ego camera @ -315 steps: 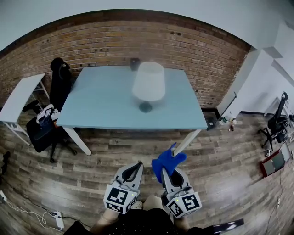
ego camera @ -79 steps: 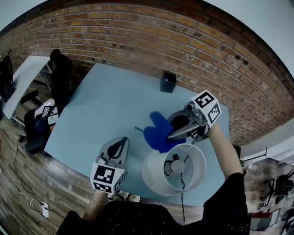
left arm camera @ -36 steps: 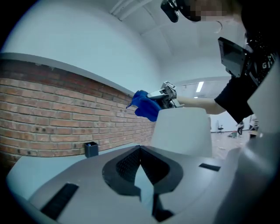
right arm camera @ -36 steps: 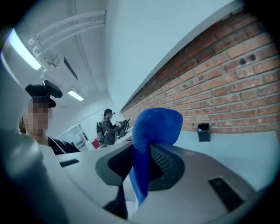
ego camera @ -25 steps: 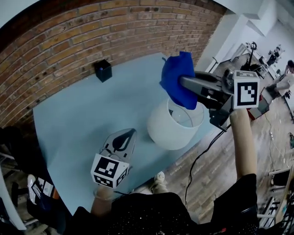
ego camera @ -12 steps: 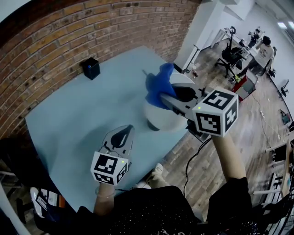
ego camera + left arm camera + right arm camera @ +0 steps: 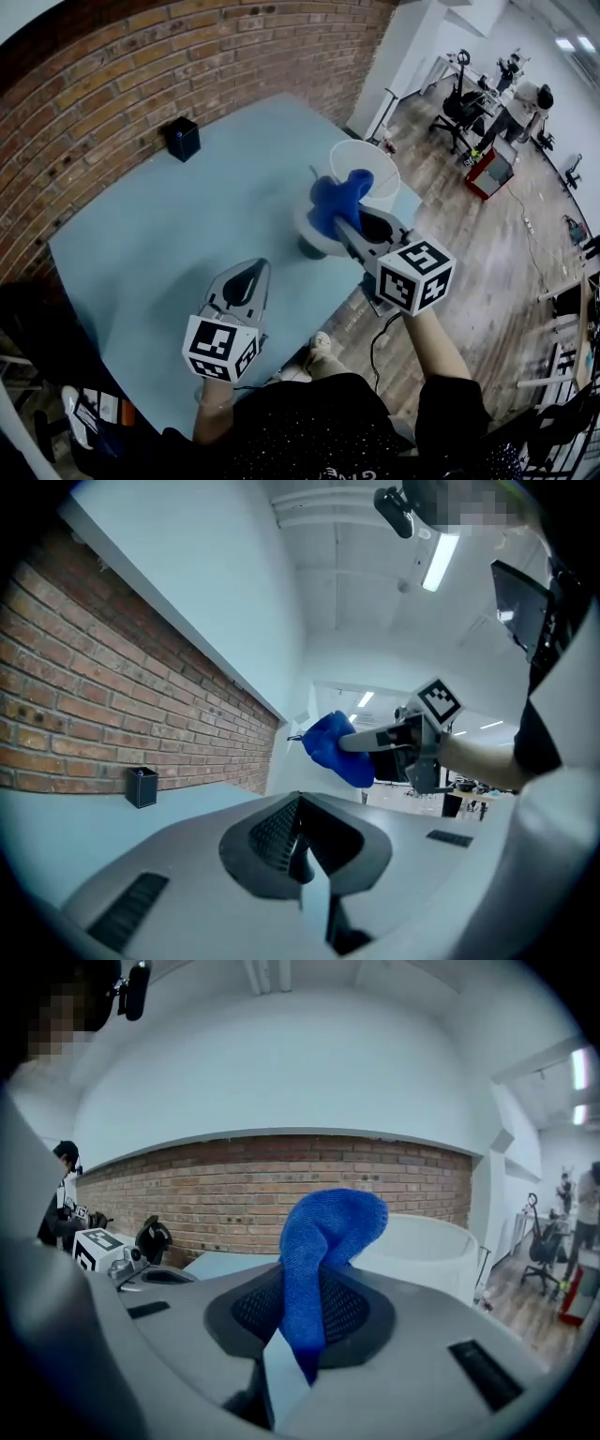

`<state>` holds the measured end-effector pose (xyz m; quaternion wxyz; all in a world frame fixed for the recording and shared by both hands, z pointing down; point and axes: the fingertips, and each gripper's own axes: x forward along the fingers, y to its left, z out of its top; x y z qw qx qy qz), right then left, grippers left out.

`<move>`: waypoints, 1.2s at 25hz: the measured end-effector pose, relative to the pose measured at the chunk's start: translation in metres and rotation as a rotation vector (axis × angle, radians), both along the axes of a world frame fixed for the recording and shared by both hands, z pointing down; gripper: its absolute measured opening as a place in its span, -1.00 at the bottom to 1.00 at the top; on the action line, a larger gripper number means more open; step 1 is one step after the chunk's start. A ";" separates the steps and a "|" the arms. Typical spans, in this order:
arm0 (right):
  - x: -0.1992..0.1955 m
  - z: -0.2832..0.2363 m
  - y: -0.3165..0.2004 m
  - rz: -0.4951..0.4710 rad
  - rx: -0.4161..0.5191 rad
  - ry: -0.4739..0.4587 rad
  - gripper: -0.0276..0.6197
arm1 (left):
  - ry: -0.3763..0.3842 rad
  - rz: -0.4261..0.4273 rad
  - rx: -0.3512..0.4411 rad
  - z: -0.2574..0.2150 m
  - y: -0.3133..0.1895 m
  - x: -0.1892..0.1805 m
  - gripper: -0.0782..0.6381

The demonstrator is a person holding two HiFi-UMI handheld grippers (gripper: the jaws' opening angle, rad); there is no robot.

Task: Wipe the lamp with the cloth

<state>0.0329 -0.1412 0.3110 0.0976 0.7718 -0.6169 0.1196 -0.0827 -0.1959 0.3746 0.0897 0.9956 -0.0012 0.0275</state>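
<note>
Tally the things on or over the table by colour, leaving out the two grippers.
White: 1, the lamp
Blue: 1, the cloth
Black: 1, the small box
Total: 3

Rear wall: a red-brown brick wall [image 7: 141, 56], running behind a pale blue rectangular table [image 7: 141, 234]. A small black cube-shaped box [image 7: 182, 139] stands on the table near the brick. Floor: grey-brown wood planks [image 7: 487, 281]. A white pillar [image 7: 398, 47] adjoins the brick. Beyond stand a black office chair [image 7: 457, 105] and a red cabinet [image 7: 492, 171]. The ceiling is white, with a lit strip light [image 7: 439, 560].
</note>
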 end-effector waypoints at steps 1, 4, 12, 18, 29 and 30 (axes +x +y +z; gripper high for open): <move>-0.001 0.007 0.004 0.000 0.016 -0.023 -0.68 | -0.007 -0.004 0.000 0.003 0.000 -0.002 -0.76; -0.002 0.027 0.012 -0.009 0.052 -0.076 -0.68 | -0.021 -0.011 -0.004 0.008 0.002 -0.004 -0.76; -0.004 0.064 0.024 -0.050 0.141 -0.174 -0.68 | -0.058 -0.017 0.009 0.019 0.010 0.000 -0.76; -0.009 0.106 0.034 -0.051 0.099 -0.239 -0.68 | -0.072 -0.020 -0.001 0.029 0.017 0.004 -0.76; -0.043 0.217 0.068 -0.113 -0.094 -0.400 -0.68 | -0.095 -0.105 -0.017 0.055 0.034 0.018 -0.76; -0.043 0.222 0.066 -0.111 -0.092 -0.395 -0.68 | -0.092 -0.114 -0.021 0.060 0.033 0.019 -0.76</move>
